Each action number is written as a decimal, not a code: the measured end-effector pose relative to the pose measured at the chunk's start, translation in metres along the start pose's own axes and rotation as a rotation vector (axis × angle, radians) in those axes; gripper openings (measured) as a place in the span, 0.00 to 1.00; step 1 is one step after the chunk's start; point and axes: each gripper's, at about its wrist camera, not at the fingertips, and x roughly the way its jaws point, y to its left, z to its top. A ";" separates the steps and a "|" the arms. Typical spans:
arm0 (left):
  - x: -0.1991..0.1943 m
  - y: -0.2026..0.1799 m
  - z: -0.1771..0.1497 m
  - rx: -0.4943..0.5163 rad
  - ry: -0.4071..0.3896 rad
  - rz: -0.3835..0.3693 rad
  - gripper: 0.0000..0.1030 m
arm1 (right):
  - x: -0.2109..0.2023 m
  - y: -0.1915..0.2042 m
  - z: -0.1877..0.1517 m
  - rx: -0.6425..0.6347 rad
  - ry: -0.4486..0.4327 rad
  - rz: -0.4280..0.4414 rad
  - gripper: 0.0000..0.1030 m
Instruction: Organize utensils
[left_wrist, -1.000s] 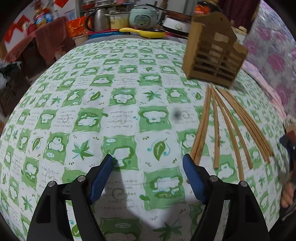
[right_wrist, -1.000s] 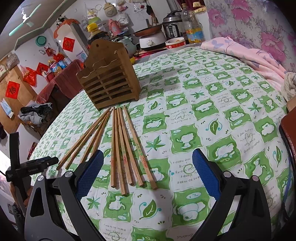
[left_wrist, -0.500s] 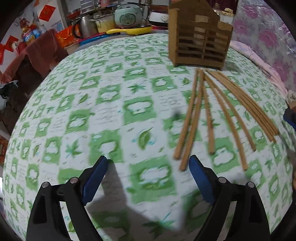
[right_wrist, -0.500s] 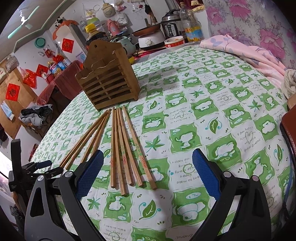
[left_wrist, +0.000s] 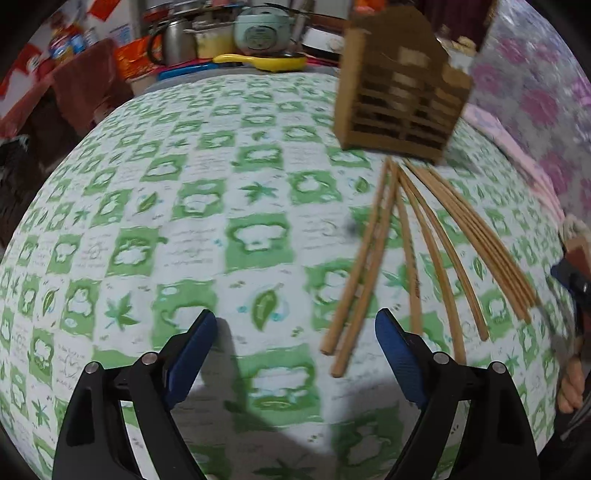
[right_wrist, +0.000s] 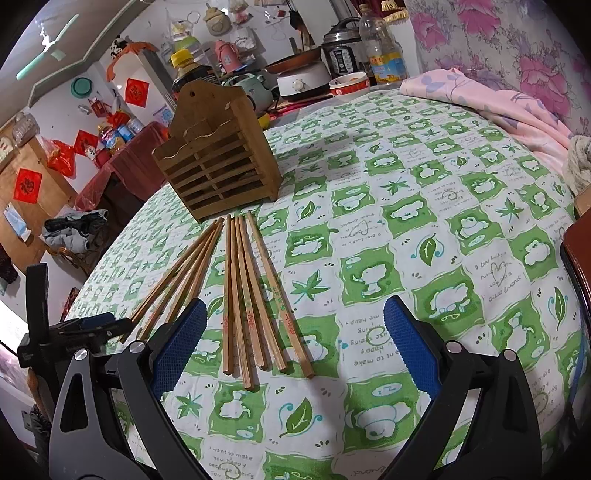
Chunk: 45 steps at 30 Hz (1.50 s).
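Note:
Several wooden chopsticks (right_wrist: 255, 291) lie fanned out on the green-and-white tablecloth (right_wrist: 424, 206), their far ends near a slatted wooden utensil holder (right_wrist: 218, 166) that stands upright. In the left wrist view the chopsticks (left_wrist: 413, 254) lie right of centre, below the holder (left_wrist: 399, 88). My left gripper (left_wrist: 295, 332) is open and empty, just above the cloth, with the nearest chopstick ends inside its right finger. My right gripper (right_wrist: 293, 325) is open and empty, straddling the near ends of the right-hand chopsticks. The left gripper (right_wrist: 92, 325) also shows at the left edge of the right wrist view.
The table's far edge holds a rice cooker (left_wrist: 262, 31), kettle (left_wrist: 177, 40), yellow pan (left_wrist: 266, 61), pressure cooker (right_wrist: 340, 51), bottle (right_wrist: 380, 51) and bowl (right_wrist: 349, 85). A pink cloth (right_wrist: 491, 103) lies at the right. A chair with red cloth (right_wrist: 122, 170) stands at the left.
My left gripper has swung right towards the chopsticks, so their near ends now lie between its fingers. The right gripper has barely moved.

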 end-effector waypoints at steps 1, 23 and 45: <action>0.000 0.007 0.000 -0.020 -0.005 0.020 0.84 | 0.000 0.000 0.000 0.000 0.000 0.000 0.90; -0.002 -0.019 -0.011 0.102 0.010 0.048 0.82 | 0.016 0.022 -0.006 -0.112 0.109 0.037 0.63; -0.003 -0.001 -0.004 0.035 -0.005 0.022 0.82 | 0.008 0.019 -0.027 -0.298 0.176 -0.100 0.08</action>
